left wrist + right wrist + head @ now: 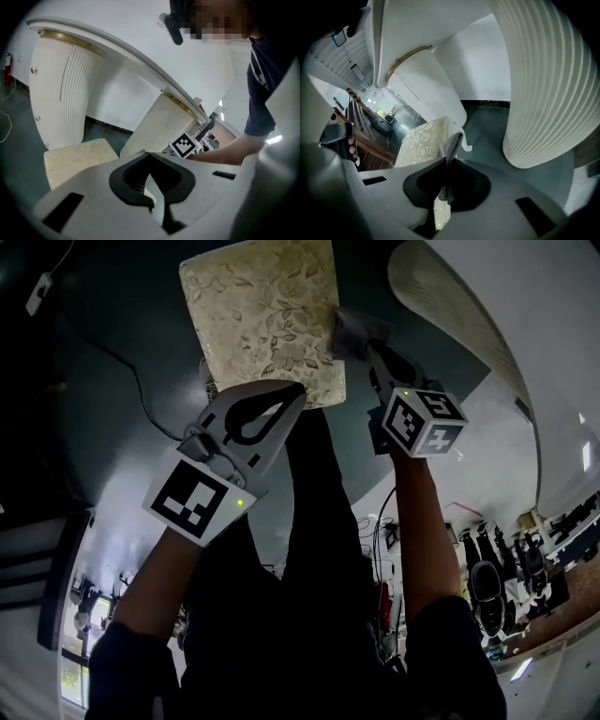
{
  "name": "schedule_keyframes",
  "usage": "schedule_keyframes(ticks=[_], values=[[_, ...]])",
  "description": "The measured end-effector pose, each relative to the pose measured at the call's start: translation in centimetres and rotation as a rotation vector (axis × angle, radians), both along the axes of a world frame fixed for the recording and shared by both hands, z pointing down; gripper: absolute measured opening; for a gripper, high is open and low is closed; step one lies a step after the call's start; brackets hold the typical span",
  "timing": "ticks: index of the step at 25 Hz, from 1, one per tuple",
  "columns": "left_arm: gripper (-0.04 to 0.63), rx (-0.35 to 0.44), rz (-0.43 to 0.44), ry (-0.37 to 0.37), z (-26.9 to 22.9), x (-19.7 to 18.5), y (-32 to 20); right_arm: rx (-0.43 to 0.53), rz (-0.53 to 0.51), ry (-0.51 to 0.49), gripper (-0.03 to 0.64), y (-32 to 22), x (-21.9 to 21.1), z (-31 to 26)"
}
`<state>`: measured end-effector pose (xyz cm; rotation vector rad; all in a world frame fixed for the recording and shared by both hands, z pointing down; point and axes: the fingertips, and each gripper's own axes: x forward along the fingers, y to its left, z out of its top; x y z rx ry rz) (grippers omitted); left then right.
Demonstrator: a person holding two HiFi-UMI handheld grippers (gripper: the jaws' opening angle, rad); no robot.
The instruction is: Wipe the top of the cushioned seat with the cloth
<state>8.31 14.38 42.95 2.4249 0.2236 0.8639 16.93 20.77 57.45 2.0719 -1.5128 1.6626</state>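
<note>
The cushioned seat (pixel 262 315) is cream with a leaf pattern and lies at the top centre of the head view. A grey cloth (pixel 349 332) hangs at the seat's right edge, and my right gripper (pixel 370 351) is shut on it. In the right gripper view the cloth (pixel 452 147) stands up between the jaws, with the seat (pixel 423 144) just beyond and left of it. My left gripper (pixel 298 390) is shut and holds nothing; it hovers at the seat's near edge. From the left gripper view the seat (pixel 77 158) shows low at the left.
White ribbed pedestals (pixel 450 296) (pixel 61 93) (pixel 543 84) under a curved white top stand close to the right of the seat. A black cable (pixel 122 367) runs over the dark floor at the left. Shoes on a rack (pixel 506 577) sit at the right.
</note>
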Motion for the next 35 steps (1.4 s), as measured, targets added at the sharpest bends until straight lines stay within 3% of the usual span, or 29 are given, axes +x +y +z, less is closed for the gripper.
schedule_keyframes(ticks=[7, 14, 19, 27, 35], values=[[0.006, 0.003, 0.013, 0.017, -0.7, 0.4, 0.3, -0.001, 0.019, 0.02, 0.032, 0.7, 0.9, -0.9], [0.006, 0.013, -0.014, 0.051, -2.1, -2.8, -1.1, 0.02, -0.014, 0.034, 0.032, -1.3, -2.7, -2.9], [0.006, 0.021, -0.044, 0.065, -3.1, -7.0, -3.1, 0.042, -0.055, 0.026, 0.032, -4.2, -7.8, -4.2], [0.006, 0.036, -0.128, 0.055, -3.5, -15.5, -8.4, 0.06, -0.174, -0.045, 0.032, -10.0, -20.1, -4.7], [0.006, 0.02, -0.176, 0.036, -2.4, -19.7, -10.4, 0.046, -0.243, -0.122, 0.032, -11.8, -27.4, -3.7]])
